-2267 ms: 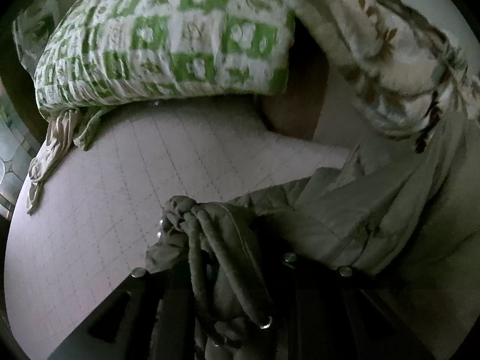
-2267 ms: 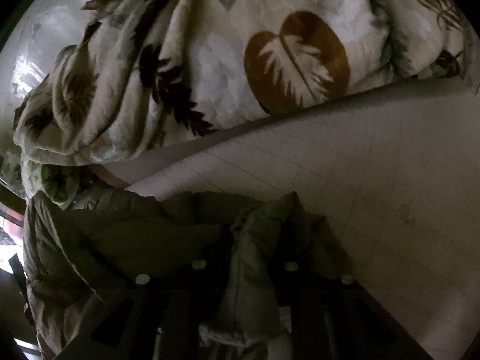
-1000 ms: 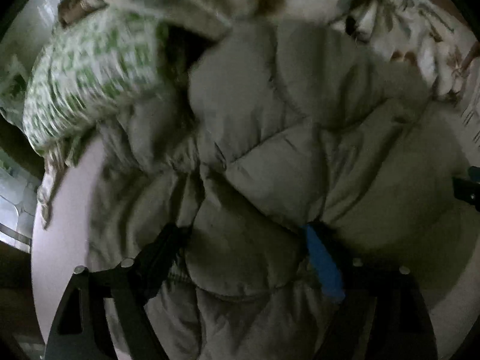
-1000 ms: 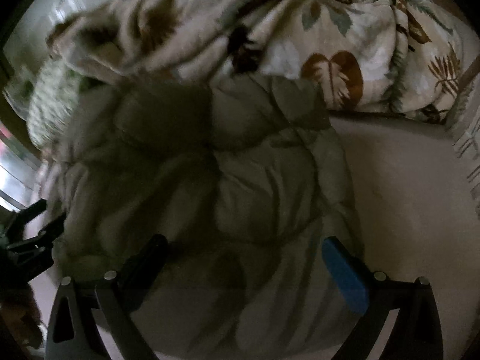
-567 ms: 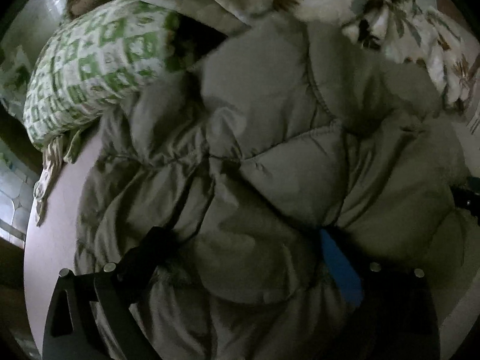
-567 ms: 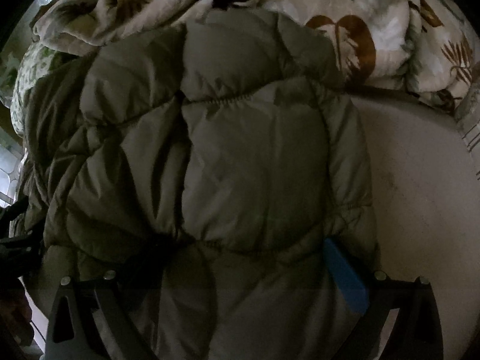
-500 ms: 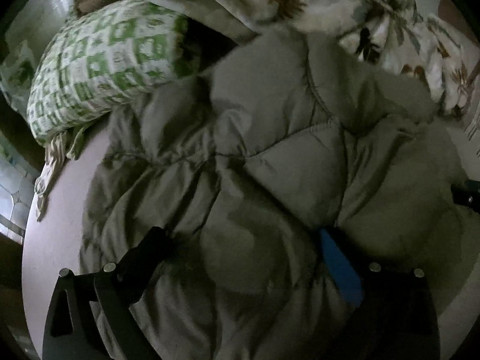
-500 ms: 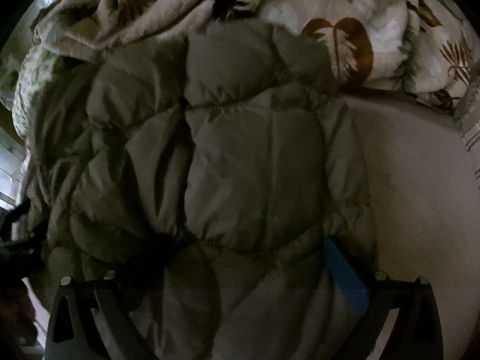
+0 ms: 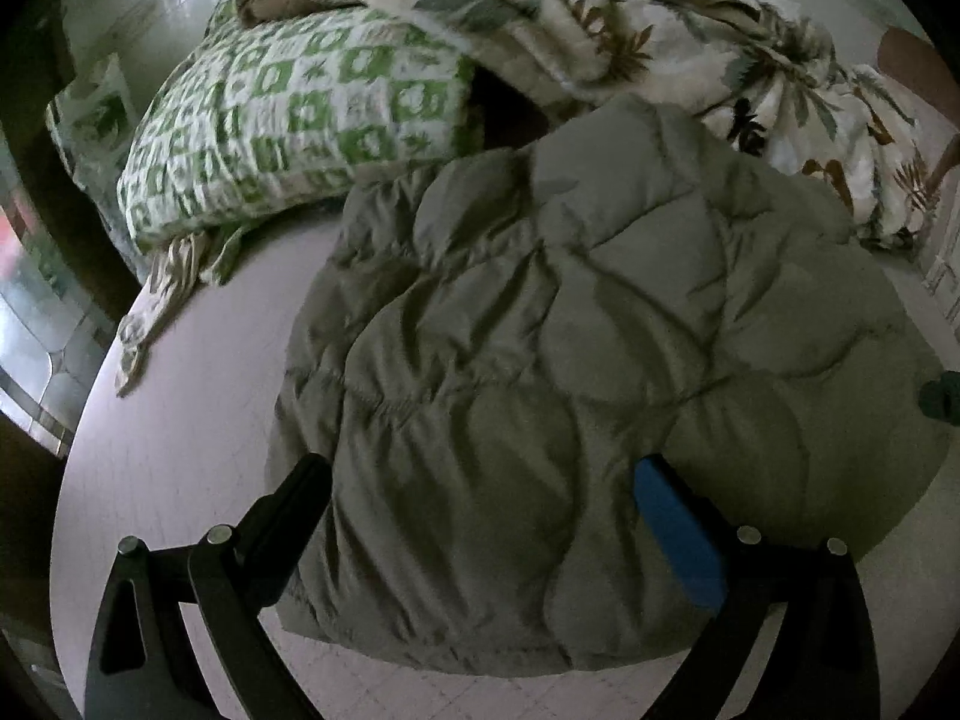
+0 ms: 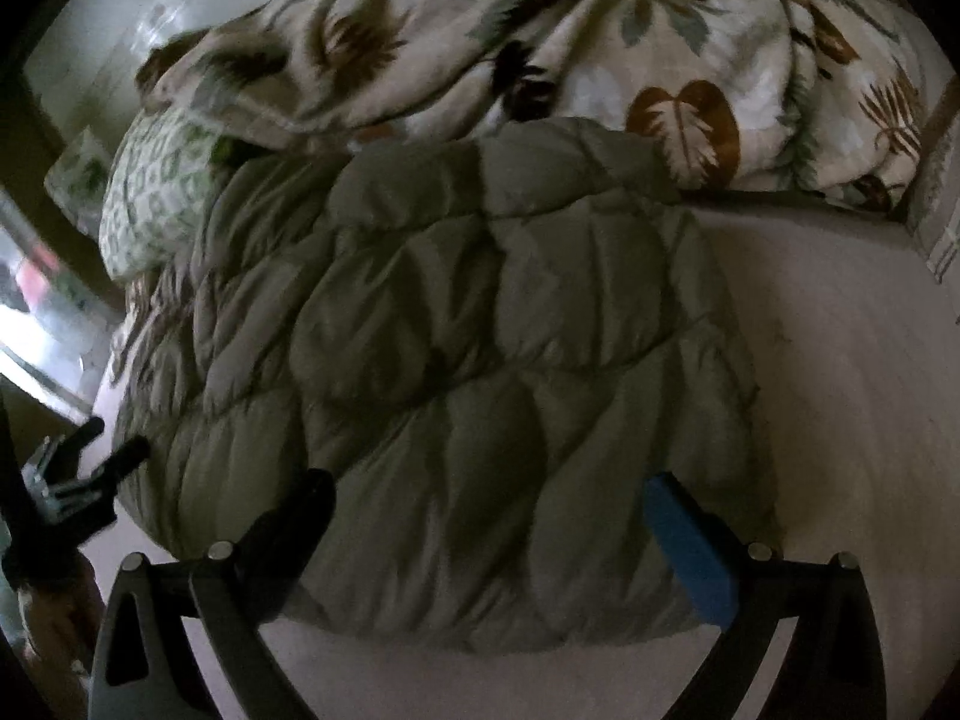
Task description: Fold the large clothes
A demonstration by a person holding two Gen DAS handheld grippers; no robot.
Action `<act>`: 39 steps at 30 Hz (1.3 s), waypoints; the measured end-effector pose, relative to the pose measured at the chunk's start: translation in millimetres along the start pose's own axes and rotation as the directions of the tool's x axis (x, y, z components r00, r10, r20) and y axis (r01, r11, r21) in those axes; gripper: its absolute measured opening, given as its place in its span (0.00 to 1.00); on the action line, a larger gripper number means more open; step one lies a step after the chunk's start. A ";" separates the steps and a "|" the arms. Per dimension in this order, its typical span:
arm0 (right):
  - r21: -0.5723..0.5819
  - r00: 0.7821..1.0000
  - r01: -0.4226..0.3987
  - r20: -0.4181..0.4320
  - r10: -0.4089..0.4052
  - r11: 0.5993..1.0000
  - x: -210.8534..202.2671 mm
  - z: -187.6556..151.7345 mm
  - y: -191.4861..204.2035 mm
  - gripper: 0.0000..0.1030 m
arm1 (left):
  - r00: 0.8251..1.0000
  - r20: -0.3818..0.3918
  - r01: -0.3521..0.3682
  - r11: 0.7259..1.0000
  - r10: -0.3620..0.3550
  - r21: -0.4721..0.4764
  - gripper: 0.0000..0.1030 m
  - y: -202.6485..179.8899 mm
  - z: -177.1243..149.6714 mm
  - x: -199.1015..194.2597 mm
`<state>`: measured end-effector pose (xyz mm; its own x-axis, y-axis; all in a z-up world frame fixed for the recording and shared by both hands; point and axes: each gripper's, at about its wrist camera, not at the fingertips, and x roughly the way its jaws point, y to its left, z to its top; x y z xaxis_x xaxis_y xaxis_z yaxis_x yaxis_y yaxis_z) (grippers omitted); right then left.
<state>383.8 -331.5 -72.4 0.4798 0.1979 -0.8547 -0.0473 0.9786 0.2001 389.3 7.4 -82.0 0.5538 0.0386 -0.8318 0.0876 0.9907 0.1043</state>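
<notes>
- Left gripper (image 9: 480, 480): jaws wide open, above the folded quilted jacket (image 9: 570, 360); contact unclear.
- Right gripper (image 10: 489, 498): jaws wide open, nothing gripped.
- Far: leaf-print blanket (image 10: 600, 48).

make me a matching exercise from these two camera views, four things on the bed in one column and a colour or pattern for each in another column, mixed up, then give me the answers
Things:
1. jacket
2. pillow
3. blanket
4. bed sheet

Looks:
A. green and white squares
B. plain pale pinkish with a faint grid
C. cream with brown and grey leaves
D. plain olive grey, quilted and puffy

Pairs: 1-D, 2-A, 3-C, 4-B
</notes>
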 end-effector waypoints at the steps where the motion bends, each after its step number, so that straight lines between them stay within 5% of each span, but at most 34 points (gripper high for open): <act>1: -0.015 1.000 0.013 -0.004 -0.013 1.000 3.2 -1.1 5.7 1.00 | 1.000 -0.004 0.000 1.000 0.000 -0.005 0.98 -0.7 -1.3 2.9; 17: -0.075 0.996 0.072 -0.040 -0.075 0.995 59.6 3.8 13.1 1.00 | 0.999 -0.041 0.005 1.000 -0.006 -0.021 0.99 -0.3 -9.4 24.4; 26: -0.032 0.999 0.038 0.025 -0.037 0.999 25.9 11.6 28.7 1.00 | 1.000 -0.013 0.004 0.999 -0.005 -0.035 0.98 7.0 -10.9 4.8; 35: -0.006 0.992 -0.081 0.100 0.081 0.997 43.3 89.5 87.4 1.00 | 0.998 -0.044 0.041 0.999 -0.043 -0.034 0.98 12.0 -16.2 18.3; 39: -0.051 1.000 0.026 -0.009 -0.027 0.998 103.2 108.3 117.0 1.00 | 0.998 -0.034 0.049 0.998 -0.050 -0.025 0.99 12.1 -19.9 21.4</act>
<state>522.7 -202.6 -85.3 0.4734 0.1723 -0.8638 -0.0796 0.9850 0.1529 385.8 22.8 -109.4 0.5202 -0.0067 -0.8540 0.0940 0.9943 0.0495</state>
